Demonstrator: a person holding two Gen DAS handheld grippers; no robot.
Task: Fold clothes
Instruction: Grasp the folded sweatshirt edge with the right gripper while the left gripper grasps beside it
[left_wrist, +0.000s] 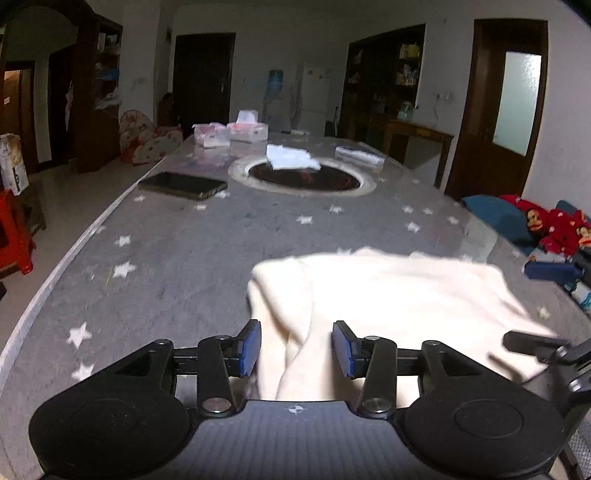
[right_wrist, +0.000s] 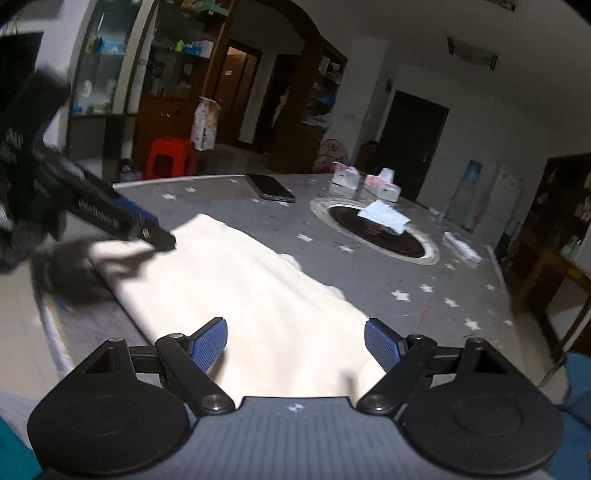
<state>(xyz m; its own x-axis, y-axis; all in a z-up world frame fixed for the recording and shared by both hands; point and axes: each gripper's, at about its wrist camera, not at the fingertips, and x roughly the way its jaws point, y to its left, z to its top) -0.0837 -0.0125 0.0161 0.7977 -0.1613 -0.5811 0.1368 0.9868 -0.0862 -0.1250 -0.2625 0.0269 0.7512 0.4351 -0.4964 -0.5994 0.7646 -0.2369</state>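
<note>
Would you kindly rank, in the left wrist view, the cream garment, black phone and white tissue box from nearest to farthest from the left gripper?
1. Cream garment, lying between the left gripper's fingers.
2. Black phone, mid-table, left.
3. White tissue box, at the far end.

No legible text anywhere.

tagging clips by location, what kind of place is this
Most likely a home's living and dining room. The table wears a star-print cloth and carries tissue boxes and a phone; a fridge and water dispenser stand by the far wall, and a cream garment lies on the table.
</note>
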